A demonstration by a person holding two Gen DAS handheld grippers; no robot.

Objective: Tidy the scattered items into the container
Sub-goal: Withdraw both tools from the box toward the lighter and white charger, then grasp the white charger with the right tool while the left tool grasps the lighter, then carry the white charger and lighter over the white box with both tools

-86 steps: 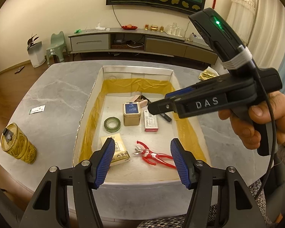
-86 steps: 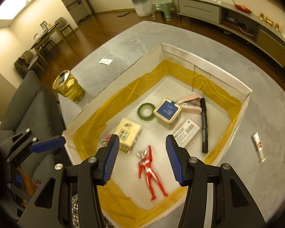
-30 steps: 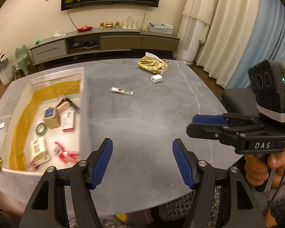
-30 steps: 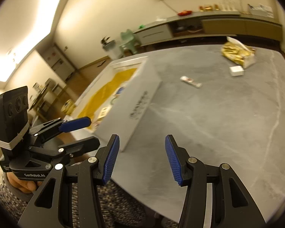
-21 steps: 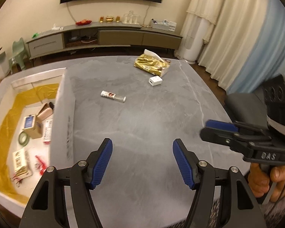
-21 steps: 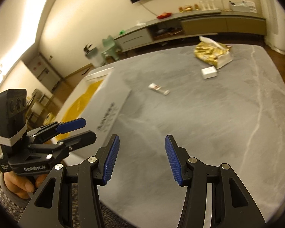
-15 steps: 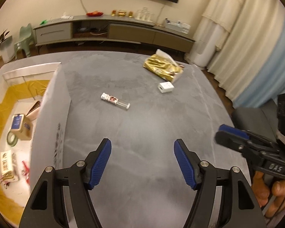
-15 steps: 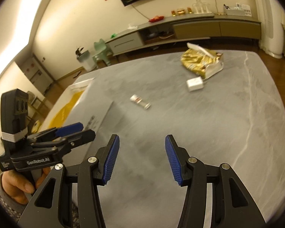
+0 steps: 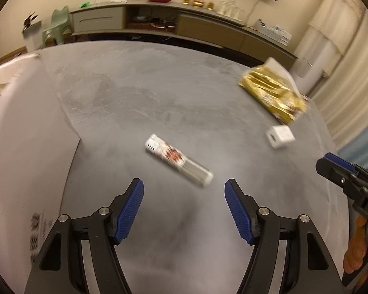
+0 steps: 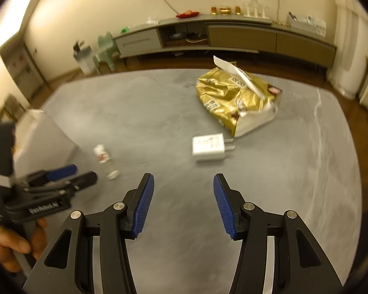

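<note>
Left wrist view: white container [image 9: 24, 147], contents hidden.

The left black two-finger gripper with ribbed blue pads [image 9: 184, 210] is spread wide and empty, its jaws pointing forward and down. The right black gripper with the same blue pads [image 10: 183, 204] is likewise parted with nothing between its jaws. A bare hand [image 10: 11, 243] wraps the left gripper's handle, and fingers [image 9: 355, 252] curl round the right one's grip.
</note>
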